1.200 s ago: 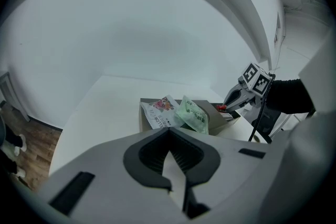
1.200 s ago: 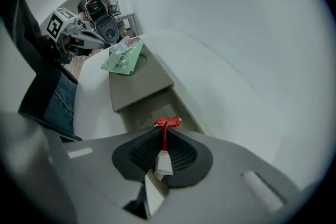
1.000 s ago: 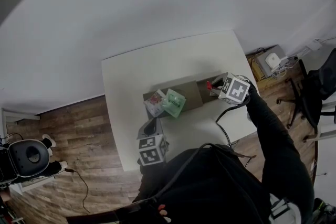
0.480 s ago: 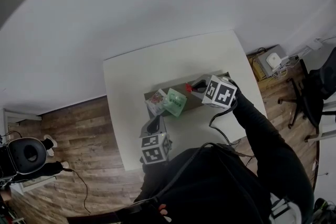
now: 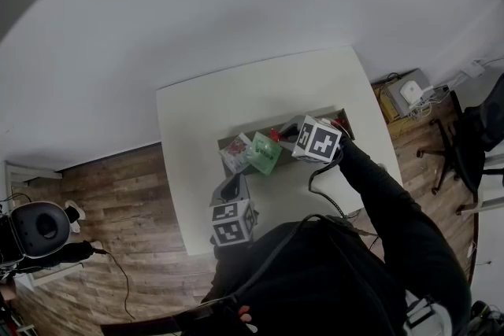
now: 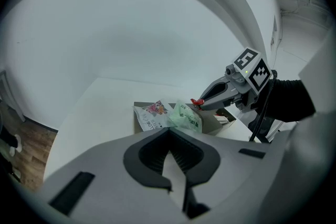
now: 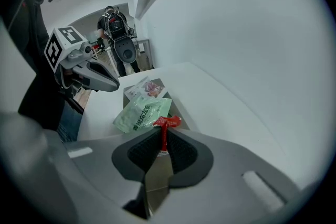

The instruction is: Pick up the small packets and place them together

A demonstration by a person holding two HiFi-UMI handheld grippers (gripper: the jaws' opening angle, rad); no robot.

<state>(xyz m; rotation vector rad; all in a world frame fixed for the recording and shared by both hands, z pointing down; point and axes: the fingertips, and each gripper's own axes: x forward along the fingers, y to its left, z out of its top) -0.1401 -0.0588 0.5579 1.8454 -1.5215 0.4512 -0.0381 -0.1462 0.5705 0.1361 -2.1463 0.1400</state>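
Note:
A brown cardboard sheet (image 5: 285, 130) lies on the white table (image 5: 205, 106). At its left end a white-and-pink packet (image 5: 234, 153) and a green packet (image 5: 265, 153) lie side by side. My right gripper (image 5: 282, 131) is shut on a small red packet (image 7: 167, 123), which hangs just above the green packet's (image 7: 140, 114) right edge. The left gripper view shows that red packet (image 6: 197, 102) at the right gripper's tip, beside the green packet (image 6: 186, 117). My left gripper (image 5: 230, 186) hovers near the table's front, short of the white packet (image 6: 151, 114), jaws shut and empty.
Another small item (image 5: 340, 123) lies at the cardboard's right end. An office chair (image 5: 465, 130) and a box with a white device (image 5: 405, 94) stand on the wooden floor to the right. A black round-seated thing (image 5: 39, 230) stands at the far left.
My right gripper has carried the red packet leftward along the cardboard, up to the green packet. The left gripper and the two lying packets have stayed put.

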